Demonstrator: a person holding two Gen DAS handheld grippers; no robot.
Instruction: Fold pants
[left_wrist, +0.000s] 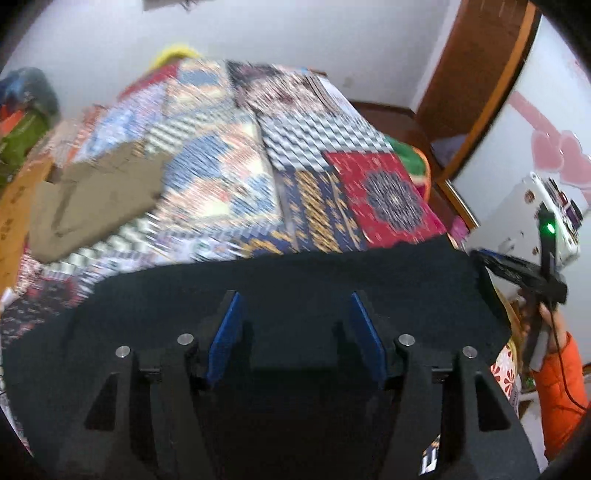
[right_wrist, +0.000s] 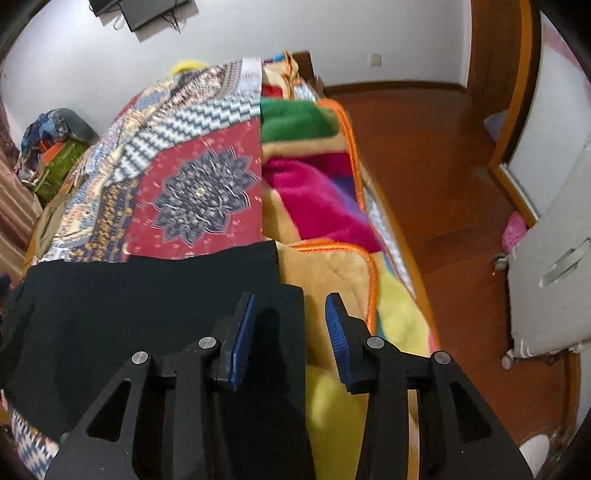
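Observation:
The black pants (left_wrist: 295, 269) lie flat on a patchwork bedspread (left_wrist: 221, 155), folded into a wide dark slab. My left gripper (left_wrist: 295, 306) is open, its blue pads apart just above the pants' middle. My right gripper (right_wrist: 290, 306) is open over the pants' right edge (right_wrist: 147, 306); its left pad is over the cloth, its right pad over the blanket. The right gripper also shows in the left wrist view (left_wrist: 524, 273), at the pants' right end, held by a hand in an orange sleeve.
A bright fleece blanket (right_wrist: 317, 192) with orange trim lies along the bed's right side. A brown cardboard piece (left_wrist: 96, 199) lies on the bed at left. A wooden floor (right_wrist: 443, 166), a white cabinet (right_wrist: 554, 240) and a wooden door frame (left_wrist: 480, 74) are to the right.

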